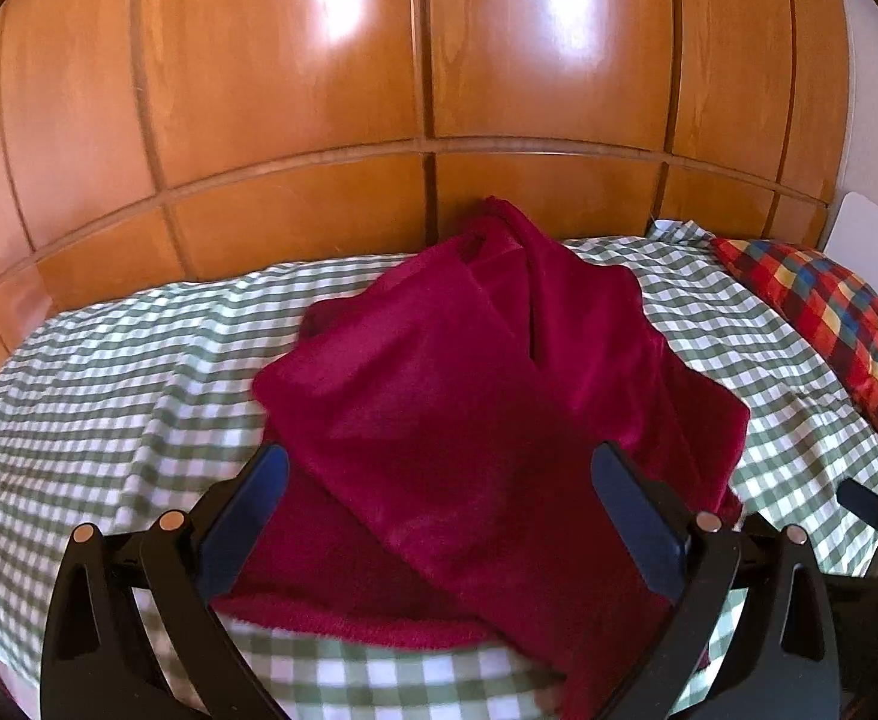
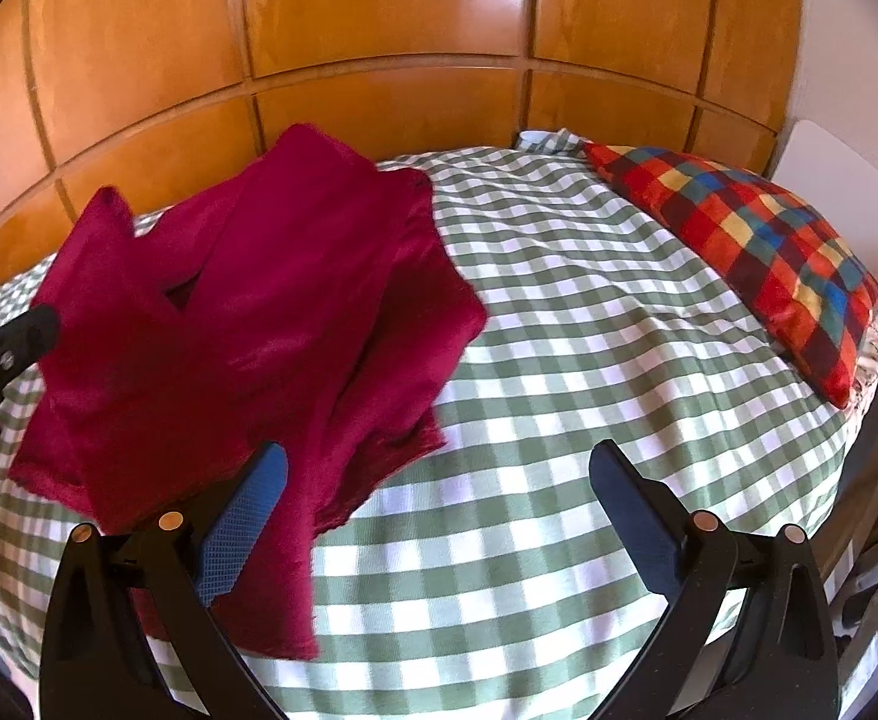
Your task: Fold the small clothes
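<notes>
Left wrist: plush crimson fleece garment (image 1: 475, 396), crumpled on gingham sheet (image 1: 109, 372).

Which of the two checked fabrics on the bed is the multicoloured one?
The pillow, checked red, blue and yellow at the bed's right end; the sheet is only green and white.

The crimson garment (image 1: 475, 372) at the centre of the left wrist frame was a plush, fleecy cloth with a soft sheen; the green-and-white checked sheet (image 1: 109, 372) under it was thin, matt woven cotton, lightly creased; the wardrobe panels (image 1: 295, 60) across the top were varnished wood, glossy enough to throw back white glare; the cushion (image 2: 757, 246) at right looked velvety; the right gripper (image 2: 436, 483) was matt black plastic, its pads (image 2: 241, 534) blue and finely textured, with small metal pins.
</notes>
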### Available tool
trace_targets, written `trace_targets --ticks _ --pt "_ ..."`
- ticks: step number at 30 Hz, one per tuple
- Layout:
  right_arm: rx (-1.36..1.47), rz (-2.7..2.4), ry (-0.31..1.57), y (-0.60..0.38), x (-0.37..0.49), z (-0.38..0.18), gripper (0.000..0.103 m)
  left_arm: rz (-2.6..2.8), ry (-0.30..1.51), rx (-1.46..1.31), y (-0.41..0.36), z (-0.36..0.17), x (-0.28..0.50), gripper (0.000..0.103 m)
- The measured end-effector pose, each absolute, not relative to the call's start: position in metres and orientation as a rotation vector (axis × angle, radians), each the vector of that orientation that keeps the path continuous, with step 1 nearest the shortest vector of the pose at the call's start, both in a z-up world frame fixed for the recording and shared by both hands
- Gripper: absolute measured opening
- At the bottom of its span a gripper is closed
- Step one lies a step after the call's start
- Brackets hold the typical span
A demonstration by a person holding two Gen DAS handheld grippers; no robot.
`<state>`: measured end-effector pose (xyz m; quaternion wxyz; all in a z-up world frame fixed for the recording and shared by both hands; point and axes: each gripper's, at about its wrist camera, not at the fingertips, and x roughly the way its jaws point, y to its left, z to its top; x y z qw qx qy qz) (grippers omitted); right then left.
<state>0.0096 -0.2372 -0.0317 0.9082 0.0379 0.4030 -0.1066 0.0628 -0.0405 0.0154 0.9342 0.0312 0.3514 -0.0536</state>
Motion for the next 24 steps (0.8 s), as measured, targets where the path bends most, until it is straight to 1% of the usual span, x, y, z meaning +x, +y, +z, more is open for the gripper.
trace_targets --ticks 3,5,7,8,9,10,11,15,19,23,24 --pt "0.092 -0.243 0.836 -0.246 0.011 -0.031 0.1 -0.135 0.763 0.045 -0.042 0.01 0.09 0.099" --pt "0.098 -0.248 0.839 -0.25 0.012 -0.031 0.1 -0.138 0.784 0.051 -0.045 0.005 0.103 0.092" --pt "0.098 -0.247 0.839 -0.253 0.014 -0.031 0.1 -0.148 0.823 0.064 -0.047 -0.006 0.119 0.069" --pt "0.098 -0.244 0.84 -0.253 0.014 -0.032 0.1 -0.148 0.846 0.068 -0.046 -0.011 0.127 0.059" --pt "0.099 -0.239 0.842 -0.253 0.015 -0.032 0.1 -0.164 0.876 0.053 -0.044 -0.017 0.133 0.024" --pt "0.101 -0.232 0.844 -0.253 0.017 -0.033 0.1 -0.21 0.912 -0.001 -0.037 -0.022 0.139 0.003" --pt "0.1 -0.226 0.844 -0.253 0.018 -0.033 0.1 -0.219 0.914 -0.047 -0.029 -0.021 0.141 0.0" --pt "0.096 -0.174 0.843 -0.248 0.025 -0.033 0.1 -0.198 0.837 -0.138 0.012 -0.001 0.137 0.0" --pt "0.084 -0.104 0.828 -0.238 0.041 -0.03 0.1 -0.096 0.768 -0.181 0.069 0.022 0.143 0.0" --pt "0.094 -0.068 0.828 -0.233 0.064 -0.026 0.098 -0.055 0.773 -0.244 0.108 0.028 0.15 0.0" --pt "0.095 -0.067 0.829 -0.232 0.07 -0.025 0.096 -0.065 0.783 -0.264 0.111 0.026 0.15 0.014"
